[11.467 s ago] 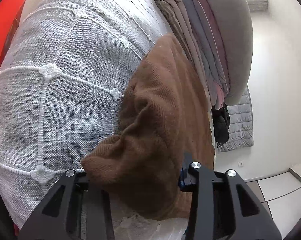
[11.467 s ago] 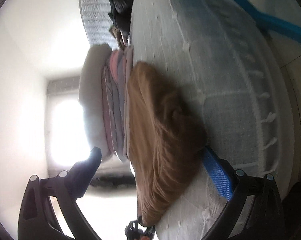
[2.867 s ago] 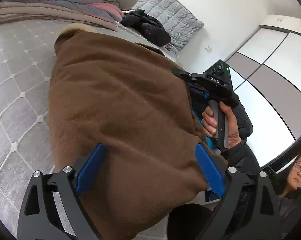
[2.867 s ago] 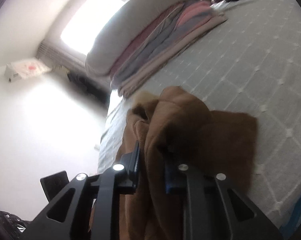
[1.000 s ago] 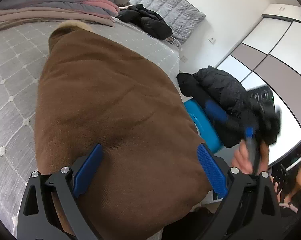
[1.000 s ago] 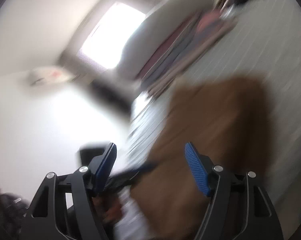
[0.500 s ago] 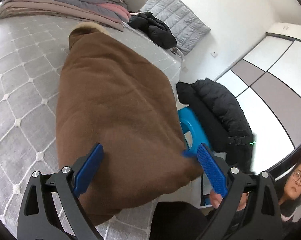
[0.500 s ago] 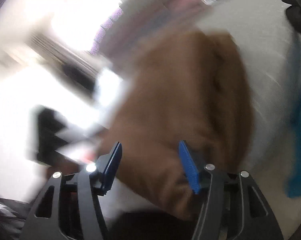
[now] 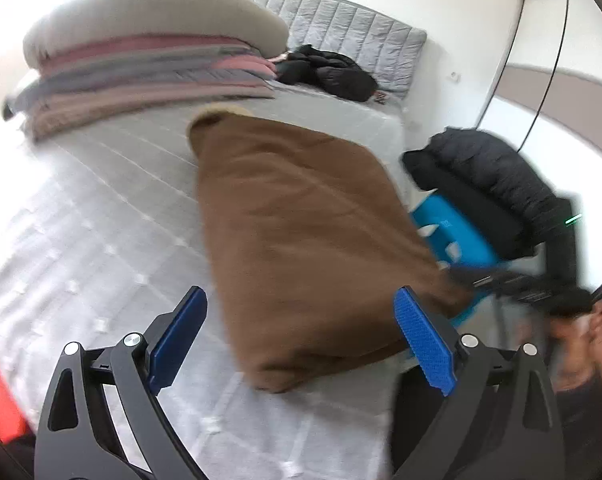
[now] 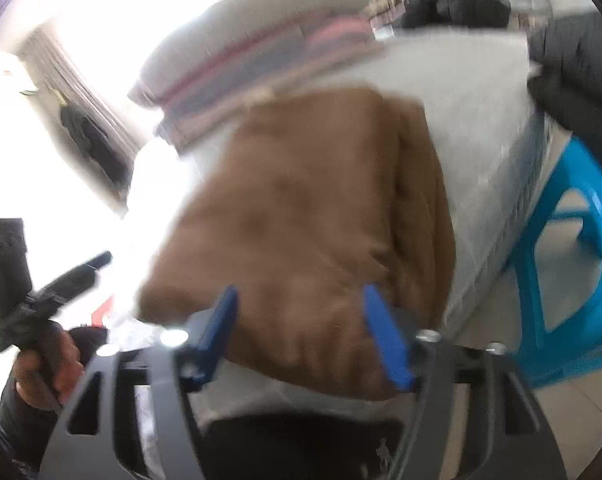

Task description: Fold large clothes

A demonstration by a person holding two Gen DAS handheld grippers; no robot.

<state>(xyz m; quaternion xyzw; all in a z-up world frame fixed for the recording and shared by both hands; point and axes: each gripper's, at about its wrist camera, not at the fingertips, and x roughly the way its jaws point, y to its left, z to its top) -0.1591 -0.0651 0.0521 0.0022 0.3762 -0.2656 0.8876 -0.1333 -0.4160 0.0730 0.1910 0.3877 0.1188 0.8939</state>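
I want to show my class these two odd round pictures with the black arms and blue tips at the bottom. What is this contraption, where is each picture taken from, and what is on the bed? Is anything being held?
There is no robot here. A person holds a pair of hand tongs in each hand, and a wide-angle camera on each looks forward along its two blue-tipped fingers.

One picture is from the left tongs, the other from the right tongs. Each also catches the other hand at its edge, such as the left hand.

On the grey quilted bed lies a folded brown fleece garment. Behind it is a stack of folded pink and grey blankets, with a black jacket by the headboard. Beside the bed stands a blue plastic stool.

Nothing is held: both tongs stand open above the garment. The right ones have just been opening, with nothing between them.
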